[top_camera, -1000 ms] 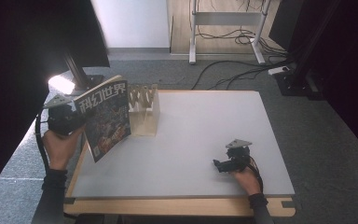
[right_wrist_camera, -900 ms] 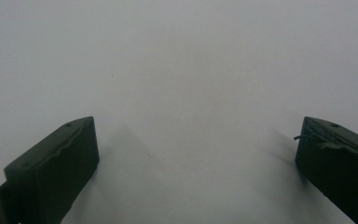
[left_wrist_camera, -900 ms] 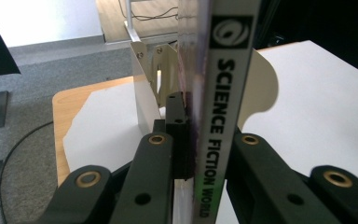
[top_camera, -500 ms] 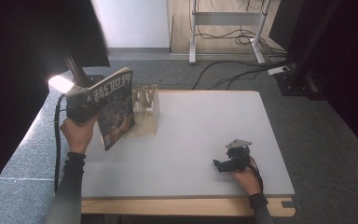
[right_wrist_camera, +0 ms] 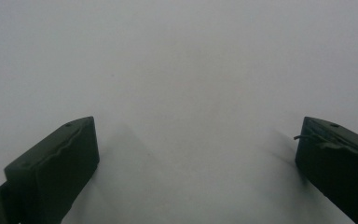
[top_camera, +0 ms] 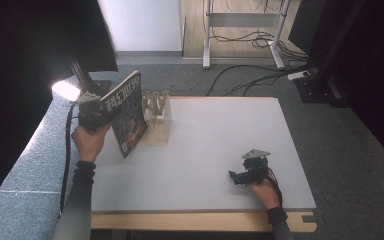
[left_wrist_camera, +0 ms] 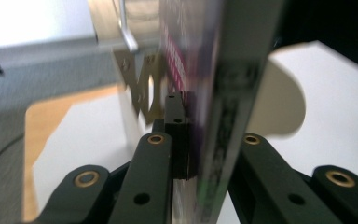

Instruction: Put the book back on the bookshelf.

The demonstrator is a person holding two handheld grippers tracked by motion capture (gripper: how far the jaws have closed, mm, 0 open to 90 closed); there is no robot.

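Observation:
A magazine [top_camera: 128,113] with Chinese lettering on its dark cover is held nearly upright above the table's left edge. My left gripper [top_camera: 100,116] is shut on its spine side, and the magazine [left_wrist_camera: 216,93] runs edge-on between the jaws in the left gripper view. Right beside it stands a pale wooden slotted rack [top_camera: 157,119], also seen as a blurred rack [left_wrist_camera: 142,88] behind the magazine. My right gripper [top_camera: 236,176] rests low at the table's front right, open, with bare white tabletop [right_wrist_camera: 191,93] between its fingers [right_wrist_camera: 60,163].
The white table [top_camera: 220,135] has a wooden front edge. A dark monitor and a bright lamp glare [top_camera: 66,90] stand off the left side. Cables and a desk frame [top_camera: 240,30] lie on the grey floor beyond.
The left hand has swung the magazine from leaning flat-faced to nearly upright and carried it right, toward the rack. The right gripper has not moved.

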